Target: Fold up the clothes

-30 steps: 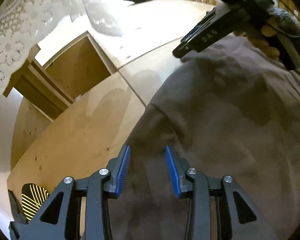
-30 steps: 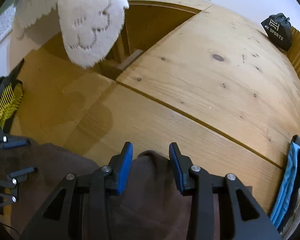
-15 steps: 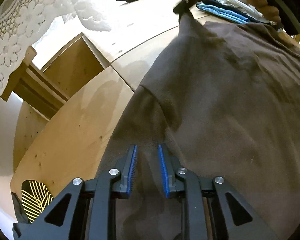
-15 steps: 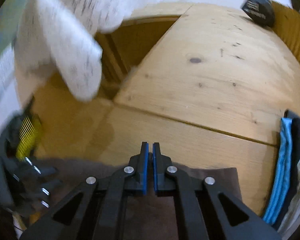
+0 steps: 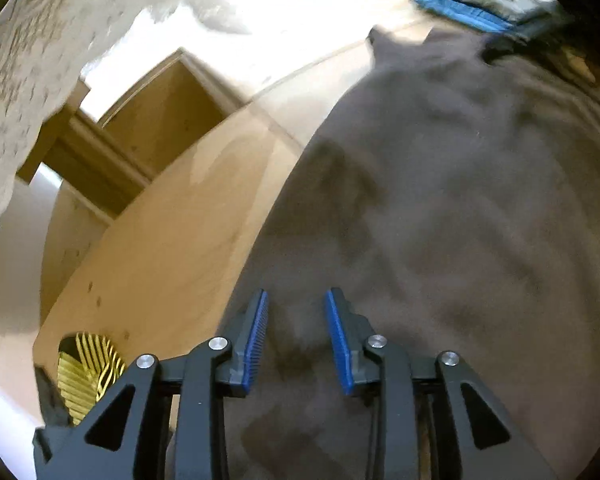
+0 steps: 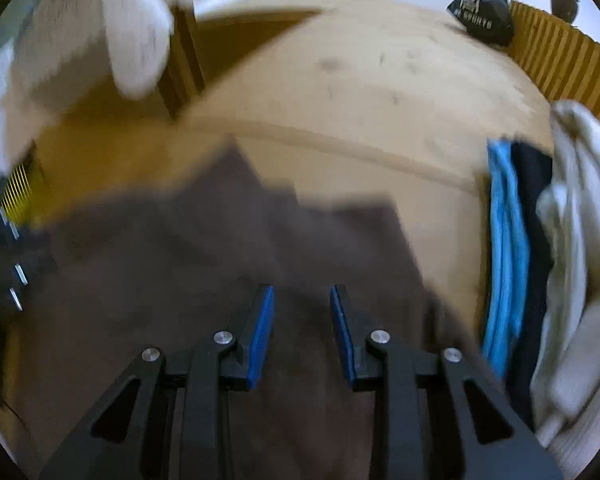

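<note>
A dark brown garment (image 5: 440, 208) lies spread on the wooden table (image 5: 160, 248), its far corner pointing toward the folded stack. My left gripper (image 5: 296, 320) is open just above the near edge of the cloth, nothing between its blue pads. In the right wrist view the same brown garment (image 6: 204, 264) fills the lower half, blurred by motion. My right gripper (image 6: 302, 314) hangs open over it, holding nothing. The left gripper's metal parts (image 6: 16, 276) show at the left edge of the right wrist view.
A stack of folded clothes (image 6: 540, 264), blue, black and off-white, sits at the right of the table. A black pouch (image 6: 482, 18) lies at the far edge by a slatted wooden panel (image 6: 560, 56). A yellow-striped object (image 5: 86, 372) rests near left. Lace curtain (image 5: 16, 92) hangs overhead.
Both grippers were shut on the brown garment half a second ago; now both have opened and let it go. The cloth has settled flat, and both views are blurred by movement.
</note>
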The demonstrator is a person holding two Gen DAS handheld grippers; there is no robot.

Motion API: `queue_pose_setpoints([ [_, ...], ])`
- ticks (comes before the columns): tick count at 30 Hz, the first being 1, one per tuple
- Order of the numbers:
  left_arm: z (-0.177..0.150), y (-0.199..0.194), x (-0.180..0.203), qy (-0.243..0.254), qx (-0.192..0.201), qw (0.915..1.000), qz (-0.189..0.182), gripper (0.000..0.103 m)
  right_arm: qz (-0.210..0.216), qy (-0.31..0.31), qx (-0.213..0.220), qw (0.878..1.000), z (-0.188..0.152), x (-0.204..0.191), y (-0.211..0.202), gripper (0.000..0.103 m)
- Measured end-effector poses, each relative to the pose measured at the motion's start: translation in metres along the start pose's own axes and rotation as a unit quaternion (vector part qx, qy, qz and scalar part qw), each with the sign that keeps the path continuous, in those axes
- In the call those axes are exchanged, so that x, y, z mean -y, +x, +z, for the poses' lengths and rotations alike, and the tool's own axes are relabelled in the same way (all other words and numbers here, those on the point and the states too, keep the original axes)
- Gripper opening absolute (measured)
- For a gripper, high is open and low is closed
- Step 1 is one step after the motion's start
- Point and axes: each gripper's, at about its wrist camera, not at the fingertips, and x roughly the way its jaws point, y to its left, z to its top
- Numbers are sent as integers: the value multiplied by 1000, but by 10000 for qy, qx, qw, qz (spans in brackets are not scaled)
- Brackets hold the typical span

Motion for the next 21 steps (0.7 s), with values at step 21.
queue_pose_setpoints([
  [21,-275,-199,-117,-2639,89,9600,935,37,1260,-2158,-103,9682,-95,-235,-53,30],
])
